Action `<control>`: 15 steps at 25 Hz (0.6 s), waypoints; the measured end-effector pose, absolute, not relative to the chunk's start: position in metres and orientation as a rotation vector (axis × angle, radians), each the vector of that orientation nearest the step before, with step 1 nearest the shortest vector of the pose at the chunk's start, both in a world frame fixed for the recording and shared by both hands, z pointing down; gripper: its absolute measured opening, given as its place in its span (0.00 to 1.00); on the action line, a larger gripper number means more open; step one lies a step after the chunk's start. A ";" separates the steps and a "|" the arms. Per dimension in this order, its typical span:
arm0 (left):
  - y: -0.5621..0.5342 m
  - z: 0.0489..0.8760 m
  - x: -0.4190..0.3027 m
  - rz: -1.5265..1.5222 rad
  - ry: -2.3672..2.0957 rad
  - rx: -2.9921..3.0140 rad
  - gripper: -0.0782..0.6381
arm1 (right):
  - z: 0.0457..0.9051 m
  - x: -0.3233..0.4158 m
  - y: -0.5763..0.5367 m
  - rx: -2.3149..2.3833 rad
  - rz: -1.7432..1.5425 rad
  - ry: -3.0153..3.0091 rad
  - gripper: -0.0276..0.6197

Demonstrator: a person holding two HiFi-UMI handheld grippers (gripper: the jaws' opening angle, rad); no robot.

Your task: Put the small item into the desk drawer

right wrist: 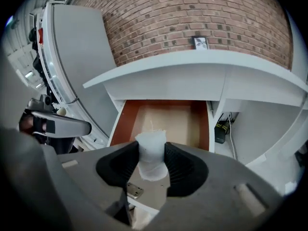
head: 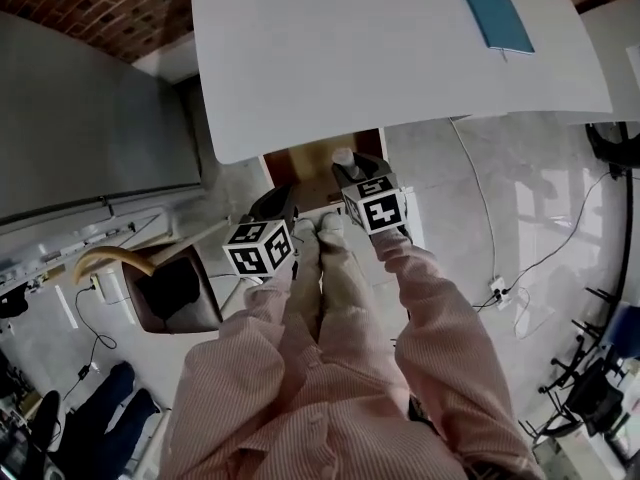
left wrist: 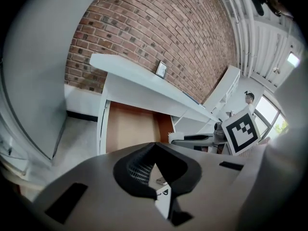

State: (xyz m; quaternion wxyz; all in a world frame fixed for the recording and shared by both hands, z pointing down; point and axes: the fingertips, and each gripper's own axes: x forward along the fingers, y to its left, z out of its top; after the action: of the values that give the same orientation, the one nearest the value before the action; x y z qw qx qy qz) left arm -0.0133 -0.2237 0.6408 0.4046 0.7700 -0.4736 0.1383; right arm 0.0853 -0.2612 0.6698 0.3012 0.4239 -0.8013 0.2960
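The desk drawer stands pulled out under the white desk top; its brown wooden inside holds nothing that I can see. My right gripper is shut on the small item, a white crumpled cup-like piece, and holds it just above the drawer's front edge. In the head view the small item shows at the tip of the right gripper. My left gripper is shut with nothing in it. It hovers left of the right one, in front of the drawer.
A blue notebook lies on the desk's far right. A small picture frame leans on the brick wall. A tall grey cabinet stands to the left, a brown chair below it. Cables run over the floor at right.
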 end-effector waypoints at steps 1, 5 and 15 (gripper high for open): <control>-0.227 0.646 -0.013 0.347 -1.194 1.941 0.11 | 0.676 0.084 -0.264 1.110 0.768 -2.120 0.30; -0.236 0.662 -0.013 0.341 -1.193 1.934 0.11 | 0.693 0.071 -0.270 1.031 0.695 -2.117 0.30; -0.257 0.688 -0.012 0.296 -1.202 1.908 0.11 | 0.732 0.057 -0.286 0.819 0.446 -2.061 0.30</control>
State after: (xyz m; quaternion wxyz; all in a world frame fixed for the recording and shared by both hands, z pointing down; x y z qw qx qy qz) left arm -0.0116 -0.2568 0.6884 0.4201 0.7613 -0.4796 0.1179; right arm 0.0569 -0.2860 0.7315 0.4256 0.3276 -0.8245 0.1782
